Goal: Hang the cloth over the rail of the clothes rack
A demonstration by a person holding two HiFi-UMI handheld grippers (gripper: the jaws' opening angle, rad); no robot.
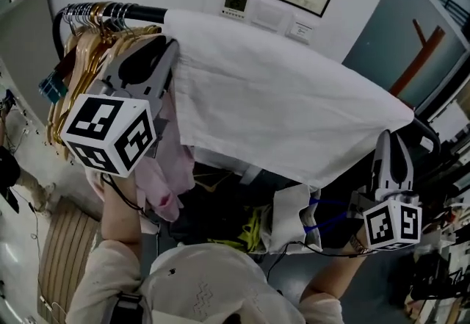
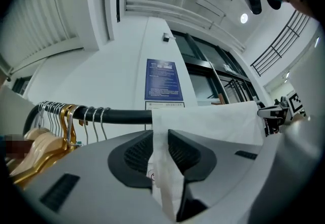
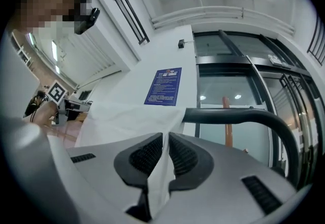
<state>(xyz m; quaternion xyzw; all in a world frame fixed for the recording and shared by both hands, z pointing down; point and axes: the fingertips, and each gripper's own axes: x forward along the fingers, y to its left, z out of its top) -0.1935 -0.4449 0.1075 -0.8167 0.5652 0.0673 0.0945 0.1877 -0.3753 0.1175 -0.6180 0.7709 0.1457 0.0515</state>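
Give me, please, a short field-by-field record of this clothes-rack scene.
Cloth: large white fabric cloth, spread and draped over the rail
Rail: black metal rail, bending down at its right end
Left gripper: shut on the cloth's edge on the hanger side
Right gripper: shut on the cloth's edge near the rail's bend
Hangers: light wooden hangers with metal hooks, bunched at the rail's left end, clear of the cloth
Other: pale pink garment hanging below the left gripper
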